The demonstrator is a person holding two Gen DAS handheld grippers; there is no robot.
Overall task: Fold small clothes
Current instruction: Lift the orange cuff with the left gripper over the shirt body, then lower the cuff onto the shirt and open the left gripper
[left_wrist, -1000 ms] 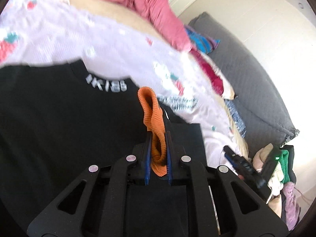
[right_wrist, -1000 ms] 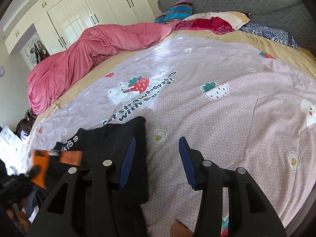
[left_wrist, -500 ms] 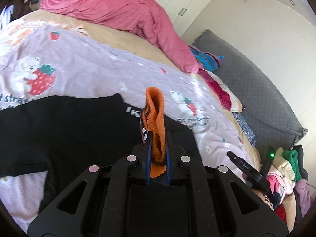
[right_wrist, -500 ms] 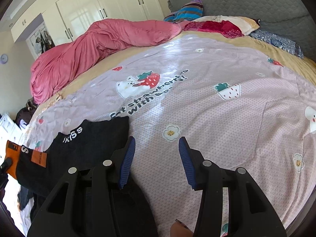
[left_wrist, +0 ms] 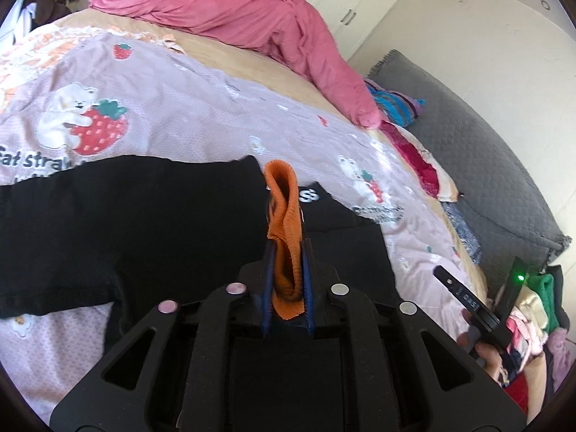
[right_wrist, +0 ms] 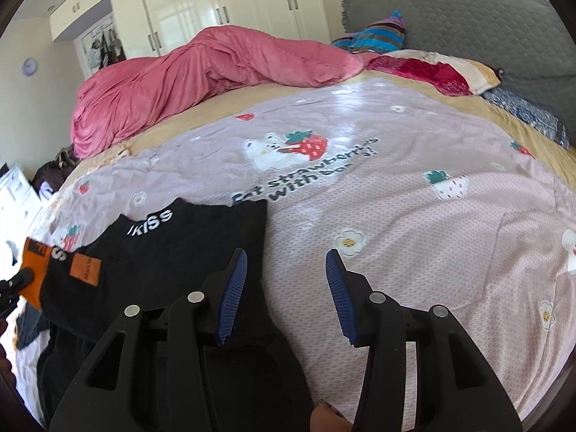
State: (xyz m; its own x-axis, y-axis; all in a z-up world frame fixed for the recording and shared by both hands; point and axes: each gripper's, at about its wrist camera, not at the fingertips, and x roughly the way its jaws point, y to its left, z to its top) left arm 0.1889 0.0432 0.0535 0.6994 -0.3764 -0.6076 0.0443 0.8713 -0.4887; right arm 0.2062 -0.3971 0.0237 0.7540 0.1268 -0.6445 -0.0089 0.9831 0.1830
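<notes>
left gripper (left_wrist: 286, 280) clamped on orange ribbed cuff (left_wrist: 284, 230) of black garment (left_wrist: 136, 223), which lies spread on strawberry bedsheet (right_wrist: 414, 216)

right gripper (right_wrist: 286, 295) jaws apart, empty, hanging over garment's right edge

looks like early fold step, 1 edge lifted

next move probably needs right claw to pinch opposite edge, then carry both across evenly so cloth doesn't bunch

Black garment (right_wrist: 151, 262) with orange cuff (left_wrist: 284, 230), perhaps ribbed; strawberry-print lilac sheet (right_wrist: 414, 223).
</notes>
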